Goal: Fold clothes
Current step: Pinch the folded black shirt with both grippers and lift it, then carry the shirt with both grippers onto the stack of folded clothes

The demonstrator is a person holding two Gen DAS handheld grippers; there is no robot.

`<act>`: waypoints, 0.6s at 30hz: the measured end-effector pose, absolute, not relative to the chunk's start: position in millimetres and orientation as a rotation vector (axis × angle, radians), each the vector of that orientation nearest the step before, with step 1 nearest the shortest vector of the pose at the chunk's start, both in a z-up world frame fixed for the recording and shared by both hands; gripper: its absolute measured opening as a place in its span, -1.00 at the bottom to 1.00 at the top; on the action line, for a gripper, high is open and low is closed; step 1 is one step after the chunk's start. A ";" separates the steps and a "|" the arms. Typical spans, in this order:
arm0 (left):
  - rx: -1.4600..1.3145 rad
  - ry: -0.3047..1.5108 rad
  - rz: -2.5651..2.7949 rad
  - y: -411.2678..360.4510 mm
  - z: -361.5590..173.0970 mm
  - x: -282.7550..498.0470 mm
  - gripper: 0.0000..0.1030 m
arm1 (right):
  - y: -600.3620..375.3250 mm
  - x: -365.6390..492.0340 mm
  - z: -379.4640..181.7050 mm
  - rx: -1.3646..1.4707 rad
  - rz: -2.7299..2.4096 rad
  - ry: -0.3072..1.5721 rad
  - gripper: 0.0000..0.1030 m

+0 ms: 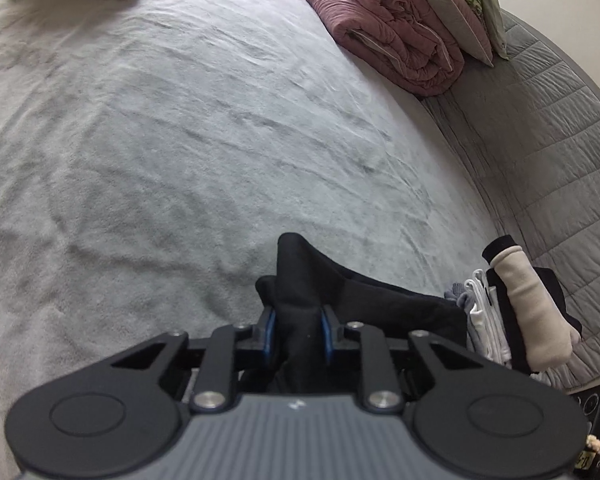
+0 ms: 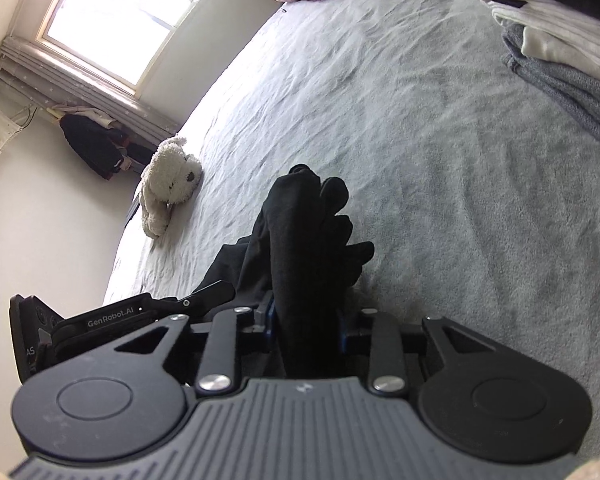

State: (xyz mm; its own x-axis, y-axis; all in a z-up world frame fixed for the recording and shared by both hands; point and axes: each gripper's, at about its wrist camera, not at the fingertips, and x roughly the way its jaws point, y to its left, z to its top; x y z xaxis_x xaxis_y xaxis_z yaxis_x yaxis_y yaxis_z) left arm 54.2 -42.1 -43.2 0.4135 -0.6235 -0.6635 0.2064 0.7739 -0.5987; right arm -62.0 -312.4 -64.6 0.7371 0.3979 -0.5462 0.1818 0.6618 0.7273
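left tool (image 1: pixel 298 326) clamps black garment (image 1: pixel 300 280) | right tool (image 2: pixel 306 320) clamps its other bunch | cloth spans between tools above bed (image 1: pixel 180 140)

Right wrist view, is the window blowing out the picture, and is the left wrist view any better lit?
Right wrist view: the window is blown out white, glare washes the bed edge beside it, and the black garment loses detail. Left wrist view: even, soft light, no glare; straight edges bow with fisheye in both.

"GenRobot.AI" on the left gripper (image 2: pixel 112 316), "AS" on its side
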 end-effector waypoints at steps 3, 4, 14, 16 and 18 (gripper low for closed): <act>-0.482 0.989 -0.533 -49.9 -23.2 45.5 -0.58 | -326.2 -65.9 -41.5 0.853 0.150 0.738 -0.39; -0.488 0.980 -0.533 -53.5 -16.1 42.9 -0.58 | -331.1 -67.2 -33.5 0.850 0.154 0.732 -0.39; -0.573 0.876 -0.573 -127.3 63.3 28.8 -0.58 | -407.7 -74.5 57.1 0.777 0.199 0.682 -0.40; -0.615 0.879 -0.586 -148.1 70.8 28.0 -0.58 | -425.6 -74.6 74.8 0.746 0.192 0.684 -0.40; -0.651 0.884 -0.599 -170.4 77.3 26.9 -0.58 | -442.3 -76.4 89.5 0.706 0.173 0.687 -0.40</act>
State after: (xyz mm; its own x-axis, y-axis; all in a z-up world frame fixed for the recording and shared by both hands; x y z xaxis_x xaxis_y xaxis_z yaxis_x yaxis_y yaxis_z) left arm 26.9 -170.4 77.3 0.5006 -0.7066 -0.5001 0.2027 0.6573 -0.7258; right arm -76.4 -442.3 89.5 0.7692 0.3682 -0.5223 0.0777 0.7574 0.6484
